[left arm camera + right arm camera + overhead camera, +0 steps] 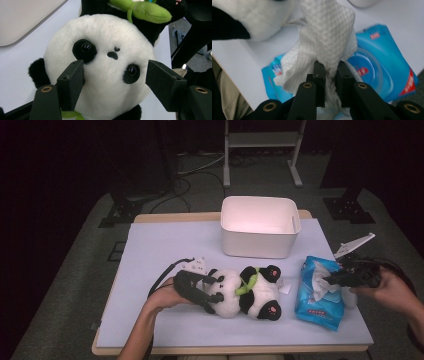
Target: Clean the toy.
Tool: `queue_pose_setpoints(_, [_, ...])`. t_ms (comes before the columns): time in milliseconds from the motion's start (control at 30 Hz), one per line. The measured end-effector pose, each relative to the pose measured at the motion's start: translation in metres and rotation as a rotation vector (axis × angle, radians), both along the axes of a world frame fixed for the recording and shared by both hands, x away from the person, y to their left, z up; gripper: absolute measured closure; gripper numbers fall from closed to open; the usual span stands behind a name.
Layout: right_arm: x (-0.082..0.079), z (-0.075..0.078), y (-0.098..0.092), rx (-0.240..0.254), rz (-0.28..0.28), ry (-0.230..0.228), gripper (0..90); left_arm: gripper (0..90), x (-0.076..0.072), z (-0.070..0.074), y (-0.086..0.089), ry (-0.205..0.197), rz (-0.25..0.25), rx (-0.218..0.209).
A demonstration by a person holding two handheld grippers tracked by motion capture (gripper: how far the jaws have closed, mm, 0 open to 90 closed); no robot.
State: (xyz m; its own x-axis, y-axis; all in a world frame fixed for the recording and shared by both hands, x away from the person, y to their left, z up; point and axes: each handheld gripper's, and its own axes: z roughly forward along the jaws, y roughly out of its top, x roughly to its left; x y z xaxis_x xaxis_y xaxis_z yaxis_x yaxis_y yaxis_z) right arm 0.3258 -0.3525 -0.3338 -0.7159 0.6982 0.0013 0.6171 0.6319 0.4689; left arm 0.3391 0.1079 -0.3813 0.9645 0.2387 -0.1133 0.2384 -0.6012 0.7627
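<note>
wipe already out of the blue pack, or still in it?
Partly out. The white wipe stands bunched above the blue pack, pinched by the right gripper; whether its lower end is free cannot be told.

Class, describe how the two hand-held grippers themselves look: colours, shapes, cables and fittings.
Both are black. The left gripper has two angular jaws with brass-coloured rivets, a whitish plate on top and a black cable looping behind it. The right gripper has the same black jaws and brass rivets, plus a pale three-cornered plate. No sleeves show on the forearms.

Items counted: one plush panda (246, 292), one blue wipes pack (316, 295), one white bin (260, 226), two handheld grippers.
</note>
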Motion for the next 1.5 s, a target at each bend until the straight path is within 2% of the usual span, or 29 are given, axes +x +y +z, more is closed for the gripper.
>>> queue_pose_setpoints(133, [0.0,-0.014,-0.009,-0.028,-0.032,0.02,73.9,30.0,0.0,0.0,0.0,0.0,0.0,0.002])
queue_pose_setpoints(267, [0.001,-0.023,-0.013,-0.003,-0.041,0.038,68.5,29.3,0.0,-0.001,0.001,-0.001,0.004,0.001])
queue_pose_setpoints(367, [0.0,-0.021,-0.013,0.008,-0.038,0.03,65.9,29.0,0.001,0.0,0.0,-0.002,0.004,0.003])
queue_pose_setpoints(633, [-0.004,-0.003,-0.015,0.027,-0.033,0.003,57.4,28.2,0.001,0.0,0.002,-0.004,0.008,0.007])
queue_pose_setpoints(1000, [-0.002,0.014,-0.012,0.023,-0.017,-0.008,50.6,27.1,0.0,0.0,0.002,-0.005,0.002,0.008])
queue_pose_setpoints(1200, [0.0,0.016,-0.01,0.021,-0.014,-0.004,49.6,26.5,0.001,0.0,0.003,-0.005,0.003,0.009])
queue_pose_setpoints(1333, [0.001,0.02,-0.011,0.052,-0.013,-0.011,49.4,25.6,0.001,0.0,0.003,-0.006,0.006,0.011])
queue_pose_setpoints(1433, [0.002,0.023,-0.011,0.047,-0.017,-0.017,49.5,25.2,0.001,0.0,0.003,-0.004,0.008,0.012])
queue_pose_setpoints(1467, [0.002,0.024,-0.012,0.078,-0.01,-0.005,51.0,24.7,0.001,0.0,0.003,-0.004,0.008,0.013])
queue_pose_setpoints(1500, [0.002,0.026,-0.012,0.068,-0.013,-0.012,53.3,24.3,0.001,-0.001,0.003,-0.004,0.008,0.014])
